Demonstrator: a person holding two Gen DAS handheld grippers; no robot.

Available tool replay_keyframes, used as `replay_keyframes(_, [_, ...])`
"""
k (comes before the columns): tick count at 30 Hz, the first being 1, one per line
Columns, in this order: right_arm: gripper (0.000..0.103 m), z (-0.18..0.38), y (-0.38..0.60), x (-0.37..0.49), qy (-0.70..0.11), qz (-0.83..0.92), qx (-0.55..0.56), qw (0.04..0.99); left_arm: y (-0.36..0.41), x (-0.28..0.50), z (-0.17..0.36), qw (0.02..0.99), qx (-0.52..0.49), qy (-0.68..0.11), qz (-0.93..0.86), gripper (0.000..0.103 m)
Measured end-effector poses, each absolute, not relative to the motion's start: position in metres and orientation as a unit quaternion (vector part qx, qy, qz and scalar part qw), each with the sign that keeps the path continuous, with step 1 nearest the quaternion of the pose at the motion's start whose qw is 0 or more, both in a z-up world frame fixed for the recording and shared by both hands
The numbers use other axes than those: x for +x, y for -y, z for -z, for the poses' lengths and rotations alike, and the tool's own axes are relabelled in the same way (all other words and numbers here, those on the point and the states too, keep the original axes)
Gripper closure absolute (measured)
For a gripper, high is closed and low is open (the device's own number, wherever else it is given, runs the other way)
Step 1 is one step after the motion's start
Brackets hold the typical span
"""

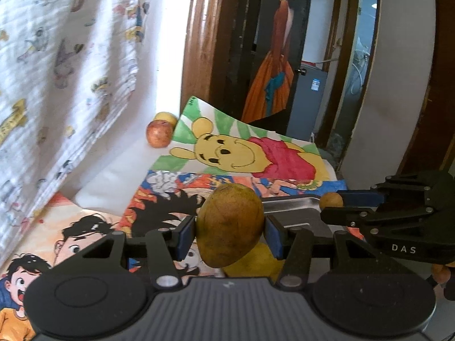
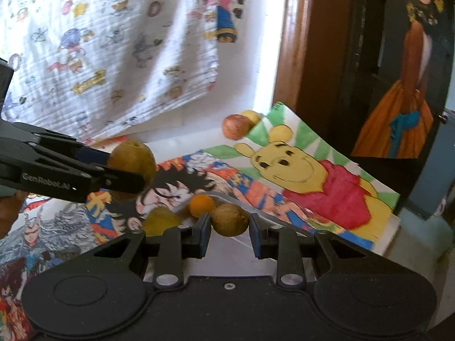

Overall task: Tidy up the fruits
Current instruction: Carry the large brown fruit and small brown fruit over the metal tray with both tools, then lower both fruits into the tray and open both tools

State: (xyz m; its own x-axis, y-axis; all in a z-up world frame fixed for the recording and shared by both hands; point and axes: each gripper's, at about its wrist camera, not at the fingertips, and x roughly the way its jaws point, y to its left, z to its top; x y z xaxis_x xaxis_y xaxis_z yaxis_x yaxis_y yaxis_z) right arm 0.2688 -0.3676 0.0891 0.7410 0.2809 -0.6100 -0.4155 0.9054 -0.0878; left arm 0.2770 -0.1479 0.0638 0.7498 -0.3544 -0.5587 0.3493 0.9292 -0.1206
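Above the drawings, left gripper point(image 1: 229, 234) clamping mango point(image 1: 229, 226)

A brownish-green skin with darker mottling is being shown by the large fruit point(image 1: 229, 226), which is being framed by the blue pads of the black left hand-held gripper point(image 1: 229, 234). A duller brown is being worn by the small round fruit point(image 2: 229, 219) between the blue-padded black fingers of the right hand-held gripper point(image 2: 229, 234). Bright orange is being displayed by the orange point(image 2: 201, 205), yellow-green by the pear-like fruit point(image 2: 160, 221), streaked red by the apple point(image 1: 159, 134). A yellow bear in a red shirt on green and white rays is being carried by the drawing point(image 1: 250, 153). Small multicoloured cartoon figures are being scattered over the white cloth point(image 1: 65, 65)
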Motion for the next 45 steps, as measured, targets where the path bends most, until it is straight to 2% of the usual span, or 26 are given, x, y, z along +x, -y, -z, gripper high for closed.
replay_keyframes(13, [0.072, -0.076, 0.404, 0.255, -0.320, -0.151, -0.086, 0.931, 0.180, 0.274, -0.056, 0.924, 0.018, -0.310, 0.225, 0.046])
replay_keyframes(27, [0.072, -0.055, 0.401, 0.252, -0.340, -0.151, -0.081, 0.925, 0.211, 0.301, -0.060, 0.917, 0.070, -0.310, 0.239, 0.046])
replay_keyframes(45, [0.072, -0.038, 0.402, 0.247, -0.358, -0.148, -0.078, 0.919, 0.233, 0.312, -0.033, 0.900, 0.108, -0.336, 0.256, 0.047])
